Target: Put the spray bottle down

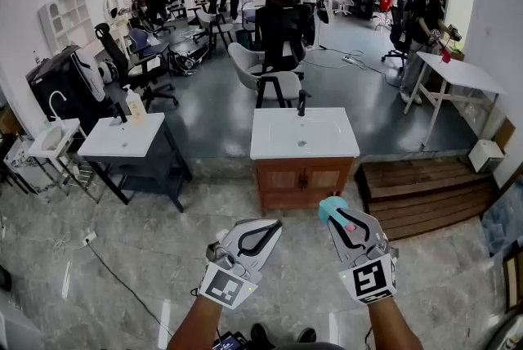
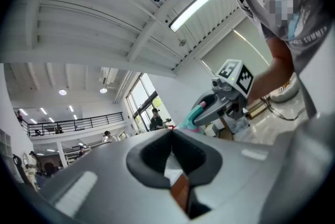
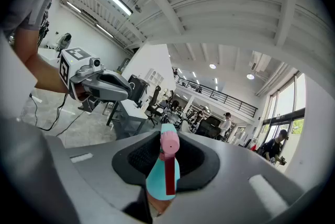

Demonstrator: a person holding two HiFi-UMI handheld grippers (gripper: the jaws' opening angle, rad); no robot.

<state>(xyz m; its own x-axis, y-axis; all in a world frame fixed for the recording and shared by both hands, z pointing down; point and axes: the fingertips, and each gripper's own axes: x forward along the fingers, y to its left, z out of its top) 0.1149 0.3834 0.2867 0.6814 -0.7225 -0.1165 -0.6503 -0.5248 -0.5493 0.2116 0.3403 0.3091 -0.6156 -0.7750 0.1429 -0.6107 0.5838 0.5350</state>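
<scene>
Holding the spray bottle (image 1: 330, 208) in the right gripper (image 1: 337, 214), short of the white sink counter (image 1: 278, 142).
Head view: the right gripper is clamping the teal bottle over the floor, with the counter lying ahead and lower, and the left gripper (image 1: 266, 231) is hovering beside it. Left gripper view: its jaws are resting together, empty. Right gripper view: the bottle's pink nozzle is pointing outward along the jaws.
</scene>
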